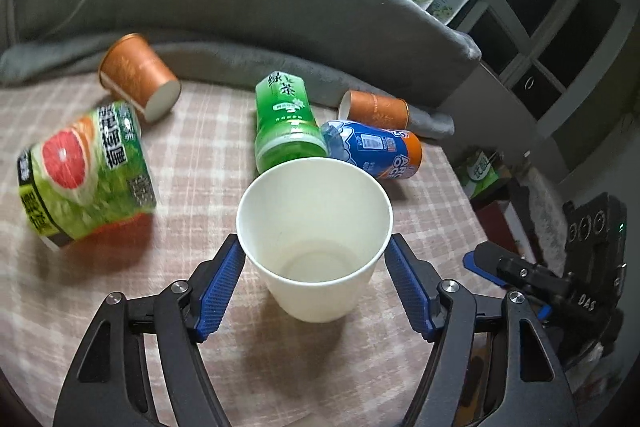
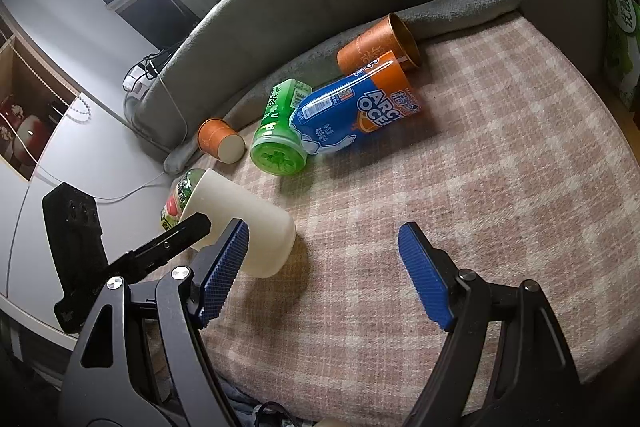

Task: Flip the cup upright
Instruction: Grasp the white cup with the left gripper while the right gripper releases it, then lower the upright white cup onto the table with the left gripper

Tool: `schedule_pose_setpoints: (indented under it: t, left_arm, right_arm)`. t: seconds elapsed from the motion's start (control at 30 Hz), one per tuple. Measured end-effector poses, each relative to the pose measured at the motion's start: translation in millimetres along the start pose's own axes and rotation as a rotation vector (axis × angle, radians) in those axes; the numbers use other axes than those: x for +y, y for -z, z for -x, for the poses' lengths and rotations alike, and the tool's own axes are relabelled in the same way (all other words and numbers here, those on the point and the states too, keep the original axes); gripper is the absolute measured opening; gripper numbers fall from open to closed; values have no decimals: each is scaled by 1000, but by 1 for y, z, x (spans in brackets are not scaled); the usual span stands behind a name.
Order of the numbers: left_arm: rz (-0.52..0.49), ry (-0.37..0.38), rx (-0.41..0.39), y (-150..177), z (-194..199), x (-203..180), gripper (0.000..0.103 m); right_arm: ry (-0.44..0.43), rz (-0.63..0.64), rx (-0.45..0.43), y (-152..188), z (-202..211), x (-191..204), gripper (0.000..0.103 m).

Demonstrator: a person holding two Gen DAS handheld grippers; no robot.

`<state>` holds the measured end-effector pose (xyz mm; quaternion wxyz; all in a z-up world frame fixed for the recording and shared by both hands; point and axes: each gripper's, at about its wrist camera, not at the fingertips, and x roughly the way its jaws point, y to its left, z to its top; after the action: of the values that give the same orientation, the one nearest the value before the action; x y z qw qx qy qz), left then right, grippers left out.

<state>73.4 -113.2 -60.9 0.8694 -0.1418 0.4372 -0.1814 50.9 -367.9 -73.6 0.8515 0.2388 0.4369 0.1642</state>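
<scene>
Left hand-held gripper spread around white cup, pads just beside it.

Three paper cups are on the checked pink cloth: one plain white paper cup and two orange paper cups with a pale leaf pattern, one at the far left and one at the far right. Three drink bottles lie among them: a green-labelled green-tea bottle, a blue and orange labelled bottle, and a green bottle with a pink grapefruit picture. Two black handheld grippers with blue ribbed pads are in the room, the left one and the right one. One grey towel edges the cloth.
</scene>
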Motion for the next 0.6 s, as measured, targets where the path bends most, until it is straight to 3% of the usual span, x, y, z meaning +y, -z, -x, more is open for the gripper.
schedule_pose_setpoints:
  t: [0.37, 0.6]
  left_arm:
    - [-183, -119, -90, 11, 0, -24, 72]
    - [-233, -132, -95, 18, -1, -33, 72]
  right_arm:
    - [5, -3, -7, 0, 1, -1, 80]
    - [10, 0, -21, 0, 6, -1, 80]
